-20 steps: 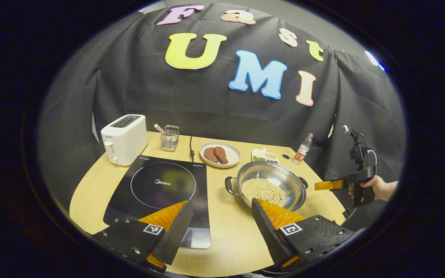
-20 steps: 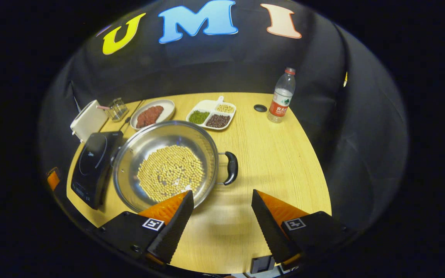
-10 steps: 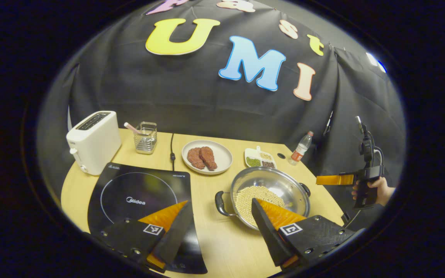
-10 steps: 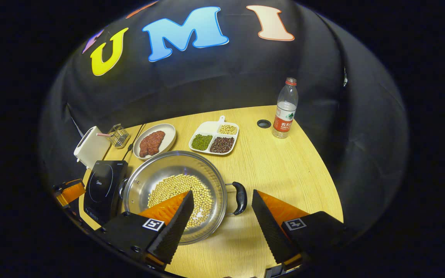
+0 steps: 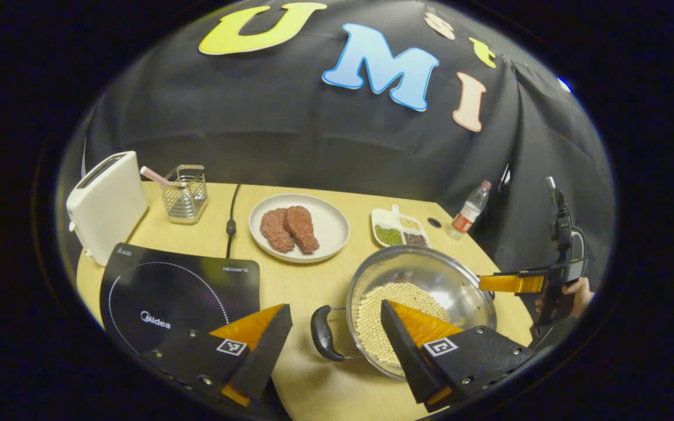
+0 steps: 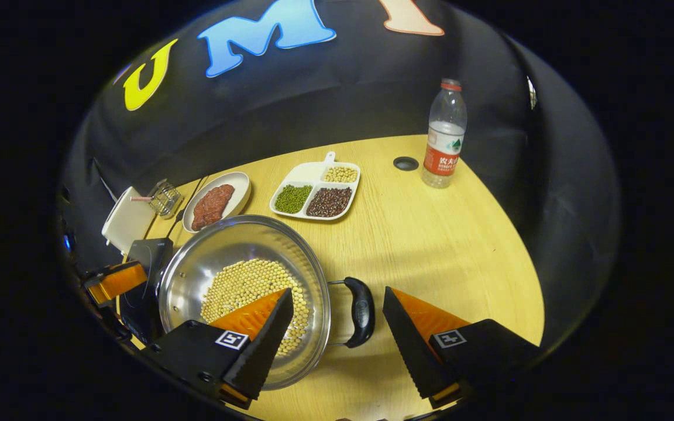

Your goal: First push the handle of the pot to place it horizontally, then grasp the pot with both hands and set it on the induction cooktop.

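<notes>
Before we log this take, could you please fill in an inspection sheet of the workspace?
Surface: pale wooden table.
Job's things: round steel pot of yellow beans, black side handles; black induction cooktop bare.
Clutter: white toaster, wire basket, plate of meat, divided bean tray, plastic water bottle.
Grippers: left gripper and right gripper open, each straddling a handle.
Cables: black cord behind cooktop.
Surroundings: black cloth wall.

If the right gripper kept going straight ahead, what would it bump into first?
Probably the pot's black handle: it sits just ahead, in line with the gap of the open right gripper. Past it lies bare table. Depth is hard to judge here.
</notes>
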Tool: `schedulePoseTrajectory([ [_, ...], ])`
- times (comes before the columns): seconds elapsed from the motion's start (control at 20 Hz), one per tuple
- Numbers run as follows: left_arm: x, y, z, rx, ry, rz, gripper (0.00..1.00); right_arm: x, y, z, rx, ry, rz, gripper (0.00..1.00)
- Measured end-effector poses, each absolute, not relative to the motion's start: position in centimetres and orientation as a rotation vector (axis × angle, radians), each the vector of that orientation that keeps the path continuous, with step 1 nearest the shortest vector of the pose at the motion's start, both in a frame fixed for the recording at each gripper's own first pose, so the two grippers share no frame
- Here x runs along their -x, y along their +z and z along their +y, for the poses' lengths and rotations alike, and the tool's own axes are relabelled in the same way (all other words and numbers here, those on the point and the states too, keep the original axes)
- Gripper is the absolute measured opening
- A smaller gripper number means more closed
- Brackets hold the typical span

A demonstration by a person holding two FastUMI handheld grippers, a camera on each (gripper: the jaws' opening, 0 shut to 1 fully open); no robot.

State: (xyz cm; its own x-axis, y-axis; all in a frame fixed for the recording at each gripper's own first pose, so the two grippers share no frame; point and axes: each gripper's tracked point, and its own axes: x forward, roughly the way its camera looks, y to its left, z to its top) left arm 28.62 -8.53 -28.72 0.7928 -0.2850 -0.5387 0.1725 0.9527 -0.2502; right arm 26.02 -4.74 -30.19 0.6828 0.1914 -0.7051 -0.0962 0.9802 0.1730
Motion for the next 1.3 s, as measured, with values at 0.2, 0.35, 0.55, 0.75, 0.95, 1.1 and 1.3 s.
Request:
schedulePoseTrajectory([
  [0.2,-29.5,-31.9,-9.6,0.189,-0.251,0.654,0.93,-26.5,-32.6,-4.6,-0.162,0.174,0.826,0.99],
  [0.35,-30.1,-33.4,-10.3,0.218,-0.24,0.677,0.92,-26.8,-33.9,-4.2,-0.178,0.19,0.84,0.99],
  [0.55,-30.2,-35.3,-11.0,0.281,-0.225,0.709,0.89,-26.9,-34.8,-3.8,-0.176,0.213,0.84,0.89],
  [0.75,-29.7,-36.3,-11.1,0.321,-0.211,0.733,0.59,-27.1,-35.4,-4.1,-0.137,0.209,0.818,0.77],
  [0.95,-29.3,-36.9,-11.3,0.349,-0.214,0.763,0.55,-27.2,-35.6,-4.7,-0.14,0.179,0.814,0.63],
  [1.1,-29.3,-36.8,-11.4,0.361,-0.211,0.757,0.56,-27.3,-35.6,-4.8,-0.155,0.161,0.825,0.6],
  [1.3,-28.9,-36.9,-11.3,0.338,-0.201,0.775,0.57,-26.5,-35.8,-4.7,-0.111,0.164,0.83,0.59],
])
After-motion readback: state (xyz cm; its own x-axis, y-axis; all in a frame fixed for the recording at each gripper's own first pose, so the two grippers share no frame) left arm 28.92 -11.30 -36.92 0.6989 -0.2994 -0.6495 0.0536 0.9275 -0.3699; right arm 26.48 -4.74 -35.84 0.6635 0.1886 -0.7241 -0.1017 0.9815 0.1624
